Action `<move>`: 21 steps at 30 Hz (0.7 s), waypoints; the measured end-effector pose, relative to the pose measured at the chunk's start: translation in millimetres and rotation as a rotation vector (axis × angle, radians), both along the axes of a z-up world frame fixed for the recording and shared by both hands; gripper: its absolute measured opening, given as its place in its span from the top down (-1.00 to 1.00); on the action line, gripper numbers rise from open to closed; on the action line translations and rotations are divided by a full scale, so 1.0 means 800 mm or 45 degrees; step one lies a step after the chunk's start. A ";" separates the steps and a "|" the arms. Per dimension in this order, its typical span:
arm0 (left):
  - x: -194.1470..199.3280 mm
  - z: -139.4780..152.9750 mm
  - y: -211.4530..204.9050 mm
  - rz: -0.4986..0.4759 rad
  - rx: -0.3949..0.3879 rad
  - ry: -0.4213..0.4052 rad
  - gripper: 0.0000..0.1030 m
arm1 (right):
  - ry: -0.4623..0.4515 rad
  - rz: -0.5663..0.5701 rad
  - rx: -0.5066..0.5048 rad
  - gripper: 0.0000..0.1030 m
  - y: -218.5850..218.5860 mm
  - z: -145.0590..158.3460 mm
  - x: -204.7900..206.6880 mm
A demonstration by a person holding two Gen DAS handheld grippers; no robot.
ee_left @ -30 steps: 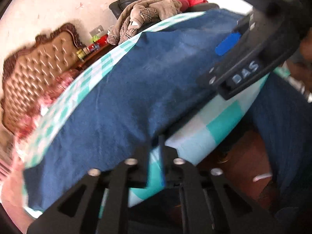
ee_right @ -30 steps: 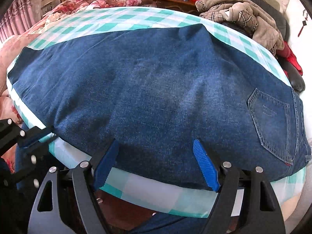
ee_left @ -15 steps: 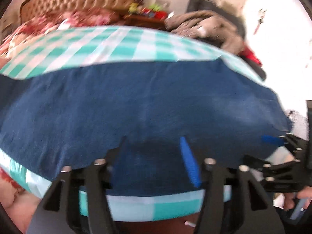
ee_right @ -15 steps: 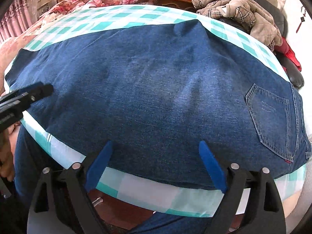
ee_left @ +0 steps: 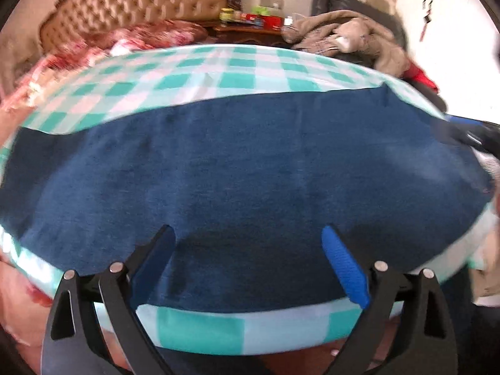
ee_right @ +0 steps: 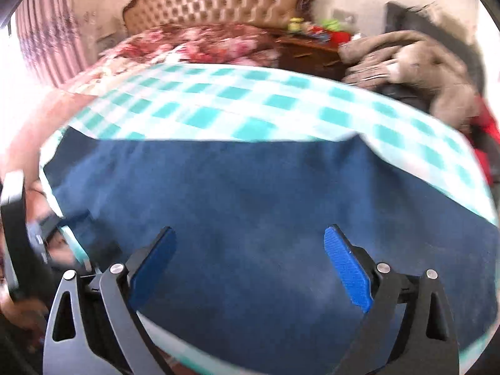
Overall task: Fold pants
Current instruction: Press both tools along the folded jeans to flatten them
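My left gripper hangs wide open over dark blue denim pants. They lie flat across the teal-and-white checked bedsheet.

Tufted headboard behind checked sheet

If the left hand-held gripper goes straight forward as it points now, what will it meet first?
Probably the jeans: the left hand-held gripper is open and aimed at the denim spread on the checked sheet. Depth is unclear, so how soon is hard to say.
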State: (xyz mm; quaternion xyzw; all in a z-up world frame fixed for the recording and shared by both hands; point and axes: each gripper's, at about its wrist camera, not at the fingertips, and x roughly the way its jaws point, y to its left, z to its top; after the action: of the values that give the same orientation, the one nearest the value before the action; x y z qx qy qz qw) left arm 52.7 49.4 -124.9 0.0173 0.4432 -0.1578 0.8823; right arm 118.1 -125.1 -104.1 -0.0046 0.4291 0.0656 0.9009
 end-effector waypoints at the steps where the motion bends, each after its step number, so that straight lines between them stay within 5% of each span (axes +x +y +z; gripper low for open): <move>1: 0.003 -0.002 0.001 0.013 0.014 0.009 -0.64 | 0.003 -0.002 0.012 -0.79 0.006 -0.002 0.014; 5: 0.008 -0.003 0.005 0.026 0.080 -0.010 -0.04 | 0.026 0.093 0.023 -0.79 0.055 -0.018 0.082; 15: 0.039 -0.001 0.166 0.329 0.134 0.015 -0.03 | 0.109 0.005 -0.213 -0.68 0.105 -0.084 0.165; 19: 0.040 0.009 0.249 0.518 0.079 0.003 -0.03 | 0.094 -0.005 -0.208 -0.70 0.103 -0.092 0.165; 21: 0.028 0.019 0.312 0.679 -0.118 -0.020 -0.03 | 0.097 -0.009 -0.206 -0.73 0.102 -0.093 0.165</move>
State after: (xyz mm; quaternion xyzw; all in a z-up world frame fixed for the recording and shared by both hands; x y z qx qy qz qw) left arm 75.1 298.7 -110.0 -0.1394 0.4174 0.0601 0.8960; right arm 250.0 -43.3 -178.8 -0.0732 0.4669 0.0277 0.8809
